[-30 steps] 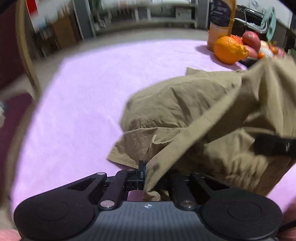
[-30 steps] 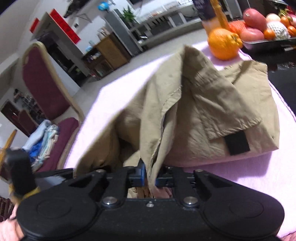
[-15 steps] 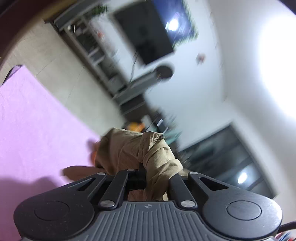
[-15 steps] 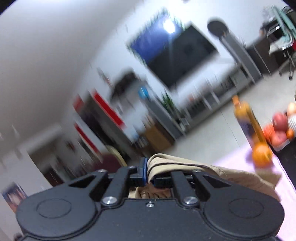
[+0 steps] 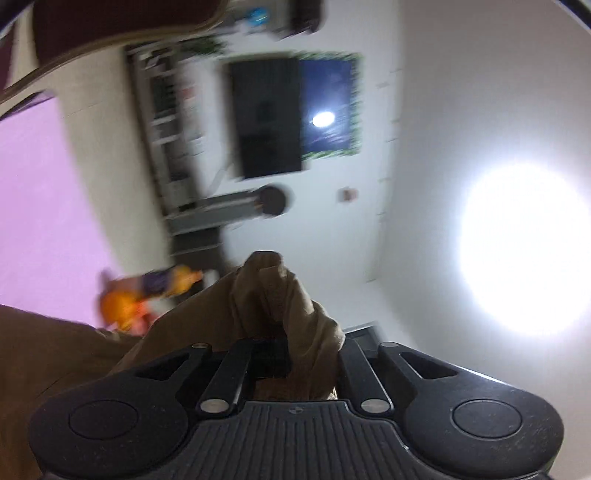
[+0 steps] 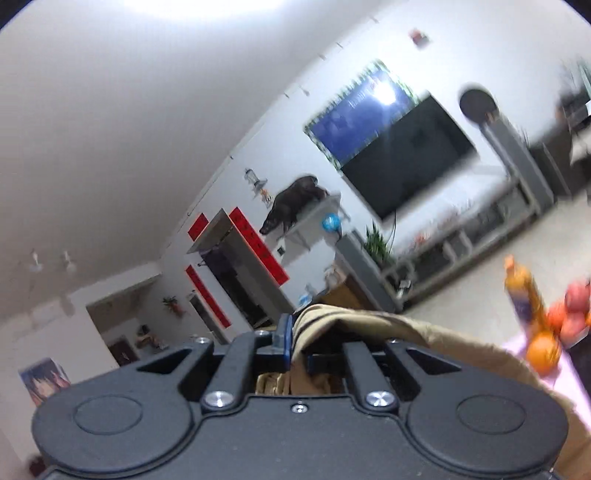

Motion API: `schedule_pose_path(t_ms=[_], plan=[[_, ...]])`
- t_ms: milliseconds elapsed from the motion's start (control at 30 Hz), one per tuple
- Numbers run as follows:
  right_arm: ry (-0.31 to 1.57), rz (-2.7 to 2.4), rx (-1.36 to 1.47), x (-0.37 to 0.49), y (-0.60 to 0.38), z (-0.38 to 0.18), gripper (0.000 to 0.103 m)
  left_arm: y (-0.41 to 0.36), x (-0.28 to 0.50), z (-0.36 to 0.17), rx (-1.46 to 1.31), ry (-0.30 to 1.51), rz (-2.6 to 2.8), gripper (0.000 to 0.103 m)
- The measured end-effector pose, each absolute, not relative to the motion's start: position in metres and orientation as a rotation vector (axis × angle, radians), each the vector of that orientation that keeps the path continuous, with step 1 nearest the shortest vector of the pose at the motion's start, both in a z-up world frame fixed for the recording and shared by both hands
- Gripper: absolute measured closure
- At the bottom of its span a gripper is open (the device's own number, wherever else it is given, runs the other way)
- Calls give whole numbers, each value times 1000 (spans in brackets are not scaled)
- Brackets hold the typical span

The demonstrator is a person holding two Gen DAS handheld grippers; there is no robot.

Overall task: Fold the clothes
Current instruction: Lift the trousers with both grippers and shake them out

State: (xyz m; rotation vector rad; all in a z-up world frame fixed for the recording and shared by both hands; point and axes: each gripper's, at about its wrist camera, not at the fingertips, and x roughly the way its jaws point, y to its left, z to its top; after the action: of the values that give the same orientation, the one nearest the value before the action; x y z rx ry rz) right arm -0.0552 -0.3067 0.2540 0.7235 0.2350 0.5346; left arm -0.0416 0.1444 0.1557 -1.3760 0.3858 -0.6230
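Note:
A khaki garment (image 5: 273, 295) bunches up between the fingers of my left gripper (image 5: 295, 354), which is shut on it; the cloth trails off to the lower left. In the right wrist view the same khaki garment (image 6: 424, 336) drapes over my right gripper (image 6: 297, 347), which is shut on a fold of it beside a blue pad. Both grippers are lifted and tilted up toward the wall and ceiling. The pink tabletop (image 5: 40, 221) shows at the left edge of the left wrist view.
An orange (image 6: 541, 352), an orange bottle (image 6: 524, 299) and red fruit (image 6: 574, 314) sit at the table's far end. A dark red chair back (image 5: 110, 22) shows at the top left. A wall-mounted screen (image 6: 406, 158) and shelving fill the background.
Both grippers have risen from the table with the khaki garment and tipped upward; the views swung from the tabletop to the wall and ceiling. The left wrist view has rolled further sideways.

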Motion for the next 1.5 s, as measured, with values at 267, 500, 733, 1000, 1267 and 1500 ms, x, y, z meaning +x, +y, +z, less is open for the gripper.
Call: schedule_pose_path(t_ms=[267, 500, 733, 1000, 1267, 1500], plan=[[253, 513, 686, -20, -287, 257, 95, 166, 2, 180, -1185, 371, -486, 100], [459, 291, 550, 171, -243, 224, 96, 158, 177, 217, -1012, 483, -254, 101], [89, 509, 521, 143, -266, 294, 96, 153, 150, 274, -865, 119, -408, 100], [537, 397, 627, 125, -297, 77, 95, 130, 161, 60, -901, 625, -290, 100], [979, 164, 694, 70, -289, -133, 96, 131, 157, -122, -964, 986, -6, 100], [909, 191, 571, 54, -278, -100, 97, 130, 141, -83, -840, 826, -52, 101]])
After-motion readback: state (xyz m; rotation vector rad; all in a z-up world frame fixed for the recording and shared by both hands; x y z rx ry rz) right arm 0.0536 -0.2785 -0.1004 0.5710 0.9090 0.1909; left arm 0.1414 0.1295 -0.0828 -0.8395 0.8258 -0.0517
